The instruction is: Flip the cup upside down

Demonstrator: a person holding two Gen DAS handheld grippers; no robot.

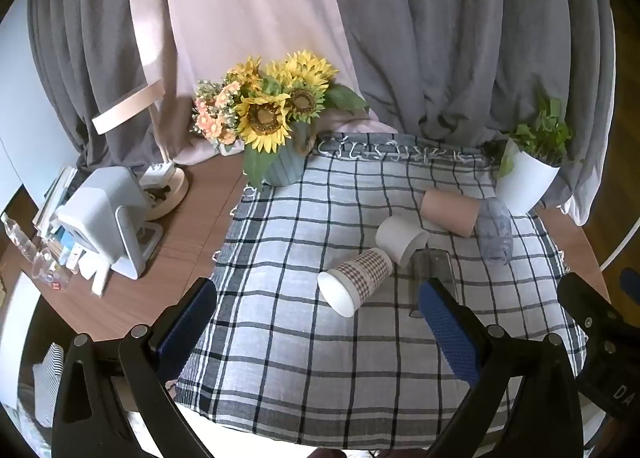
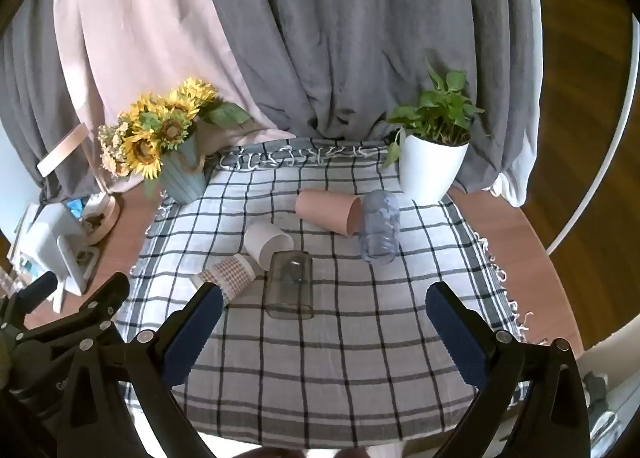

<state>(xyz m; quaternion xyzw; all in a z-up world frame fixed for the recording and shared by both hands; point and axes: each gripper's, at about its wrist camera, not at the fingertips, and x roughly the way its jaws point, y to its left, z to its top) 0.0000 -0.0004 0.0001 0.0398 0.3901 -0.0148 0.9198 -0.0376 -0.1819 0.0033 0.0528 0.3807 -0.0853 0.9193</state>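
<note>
Both claws are released and hold nothing. The left gripper (image 1: pixel 316 322) hangs above the near part of the cloth (image 1: pixel 304 370), jaws spread wide, and the right gripper (image 2: pixel 324 318) hangs the same way just beside it, also spread wide.

Out past the fingers, five cups lie on their sides in a loose cluster mid-cloth. Nearest the left claw is the paper cup (image 1: pixel 355 278), checked sleeve, its white end toward the camera. Touching it behind is the white cup (image 1: pixel 401 238). Nearest the right claw is the glass (image 2: pixel 290 284), mouth toward the camera, lying against the white cup and the paper cup. Farther back lie the pink cup (image 2: pixel 329 211) and, touching its mouth, the clear cup (image 2: pixel 380 226). The task does not say which cup; none stands mouth-down yet, so the work looks unstarted.

Beyond them stand the sunflowers (image 1: pixel 276 114) at the back left and the plant (image 2: pixel 432 162) at the back right, curtains behind.

Risks, as I judge them:
- Cups on their sides roll; a nudge from one finger could send one away before the jaws close
- The three near cups touch, so reaching for one may knock its neighbours
- The glass is smooth and see-through, so a grip may slip or land off-centre
- The paper cup may crush under a hard squeeze
- The soft cloth may bunch and tip a cup set on its rim
</note>
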